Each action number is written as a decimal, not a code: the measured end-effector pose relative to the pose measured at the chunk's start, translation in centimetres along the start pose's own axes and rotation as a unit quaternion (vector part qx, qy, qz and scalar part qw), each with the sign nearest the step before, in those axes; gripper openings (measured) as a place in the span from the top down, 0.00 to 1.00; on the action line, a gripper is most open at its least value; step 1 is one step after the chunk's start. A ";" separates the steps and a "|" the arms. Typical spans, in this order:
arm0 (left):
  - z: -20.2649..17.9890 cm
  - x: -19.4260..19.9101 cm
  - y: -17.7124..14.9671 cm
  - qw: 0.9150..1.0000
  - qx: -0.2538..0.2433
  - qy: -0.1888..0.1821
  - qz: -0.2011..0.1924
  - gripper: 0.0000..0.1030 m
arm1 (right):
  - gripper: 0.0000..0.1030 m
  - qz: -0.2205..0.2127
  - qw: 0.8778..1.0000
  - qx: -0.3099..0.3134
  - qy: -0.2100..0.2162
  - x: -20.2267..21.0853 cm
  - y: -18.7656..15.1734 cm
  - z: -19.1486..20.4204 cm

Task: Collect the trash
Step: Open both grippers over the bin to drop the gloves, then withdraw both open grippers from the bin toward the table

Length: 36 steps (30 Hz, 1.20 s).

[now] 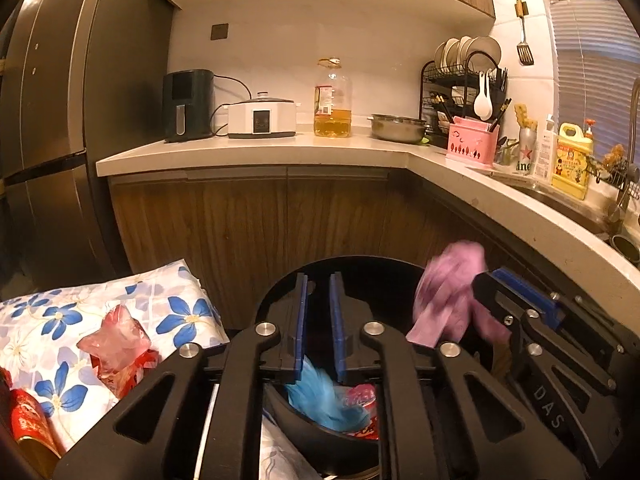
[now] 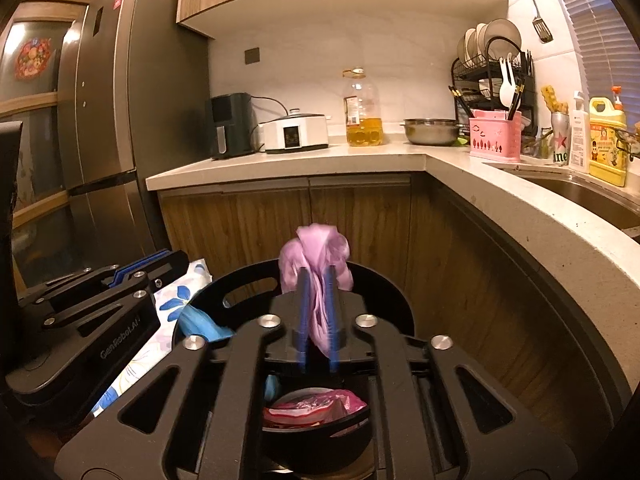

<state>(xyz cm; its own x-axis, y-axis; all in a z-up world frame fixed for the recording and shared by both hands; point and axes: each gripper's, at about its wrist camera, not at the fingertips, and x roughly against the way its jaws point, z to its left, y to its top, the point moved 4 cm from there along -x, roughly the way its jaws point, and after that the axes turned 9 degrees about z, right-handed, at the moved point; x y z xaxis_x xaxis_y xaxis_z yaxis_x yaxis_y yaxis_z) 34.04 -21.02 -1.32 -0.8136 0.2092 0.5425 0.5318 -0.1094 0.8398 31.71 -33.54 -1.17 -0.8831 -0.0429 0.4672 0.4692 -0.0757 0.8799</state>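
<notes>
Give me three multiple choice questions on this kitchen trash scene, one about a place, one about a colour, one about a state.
1. Where is the black trash bin?
A. on the counter
B. below both grippers
C. inside the sink

2. What colour is the bag in the right gripper?
A. green
B. pink-purple
C. white

3. How is the left gripper?
A. open, holding nothing
B. shut on a can
C. out of view

Answers: 1 B, the bin's rim shows under the fingers. 2 B, the crumpled bag is pink-purple. 3 A, a bare gap separates its pads.
</notes>
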 end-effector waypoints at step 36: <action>6.0 10.2 -5.4 0.993 0.062 0.105 -0.012 0.06 | 0.24 0.001 1.000 -0.002 -0.030 7.3 -3.4 3.3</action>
<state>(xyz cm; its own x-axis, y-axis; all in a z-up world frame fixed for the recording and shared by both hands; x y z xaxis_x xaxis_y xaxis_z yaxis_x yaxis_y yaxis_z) 24.28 -12.43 -0.44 -0.8501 0.0021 0.5266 0.5266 0.0159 0.8500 23.69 -30.32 -0.48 -0.8802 0.0162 0.4743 0.4717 -0.0797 0.8782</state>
